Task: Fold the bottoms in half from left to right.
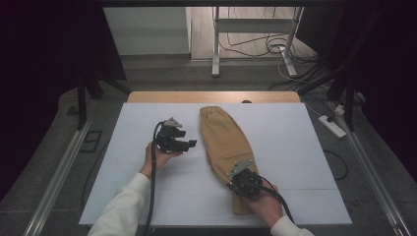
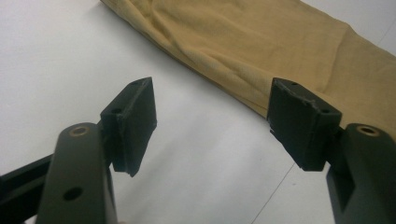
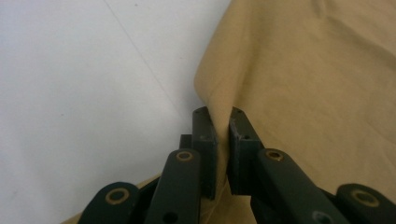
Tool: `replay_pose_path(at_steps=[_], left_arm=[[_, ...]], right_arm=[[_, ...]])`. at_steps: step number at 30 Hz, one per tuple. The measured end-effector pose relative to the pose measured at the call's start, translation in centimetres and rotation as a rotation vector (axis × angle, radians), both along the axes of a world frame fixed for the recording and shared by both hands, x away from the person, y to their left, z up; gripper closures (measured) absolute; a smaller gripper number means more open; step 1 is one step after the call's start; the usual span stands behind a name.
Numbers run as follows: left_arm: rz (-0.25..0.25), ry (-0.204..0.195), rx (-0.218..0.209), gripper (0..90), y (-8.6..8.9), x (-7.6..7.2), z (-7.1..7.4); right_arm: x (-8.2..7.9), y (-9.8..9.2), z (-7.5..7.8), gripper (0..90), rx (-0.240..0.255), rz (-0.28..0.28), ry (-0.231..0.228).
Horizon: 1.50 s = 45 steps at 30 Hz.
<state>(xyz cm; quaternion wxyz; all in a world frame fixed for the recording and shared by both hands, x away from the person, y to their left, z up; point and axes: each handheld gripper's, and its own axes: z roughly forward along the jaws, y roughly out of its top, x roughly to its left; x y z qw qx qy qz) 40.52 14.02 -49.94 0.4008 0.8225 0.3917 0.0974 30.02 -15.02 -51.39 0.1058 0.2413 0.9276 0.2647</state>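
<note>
The tan trousers (image 1: 223,142) lie folded lengthwise mid-table (image 1: 295,147). The right gripper (image 3: 223,140) pinches a thin fold at their near-left edge; that pinch could slip when lifted. The left gripper (image 2: 212,123) waits open and empty, just left of the trousers.

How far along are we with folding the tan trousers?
Done: the tan trousers already lie folded lengthwise on the white board. In hand: the right gripper pinches their near edge. Left: the left gripper is open beside them, gripping nothing; the crosswise fold is not started.
</note>
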Motion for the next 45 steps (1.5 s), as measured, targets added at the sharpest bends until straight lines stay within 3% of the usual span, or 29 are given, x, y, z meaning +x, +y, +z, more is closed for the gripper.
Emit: replay_pose_path(at_steps=[7, 14, 30, 45], left_arm=[[0.001, 0.002, 0.005, 32.3, 0.0, 0.1, -0.1], [-0.001, 0.002, 0.002, 32.2, 0.0, 0.1, 0.0], [-0.002, -0.001, 0.000, 32.0, -0.1, 0.1, 0.0], [0.000, -0.001, 0.000, 32.0, 0.0, 0.2, 0.1]], right_arm=[[-0.3, 0.3, 0.2, 83.6, 0.023, 0.024, 0.000], [-0.8, 0.8, 0.5, 83.6, 0.090, 0.067, 0.020], [-2.3, 6.3, -0.2, 83.4, 0.124, 0.208, 0.079], [-3.1, 6.3, -0.1, 83.3, 0.141, 0.235, 0.126]])
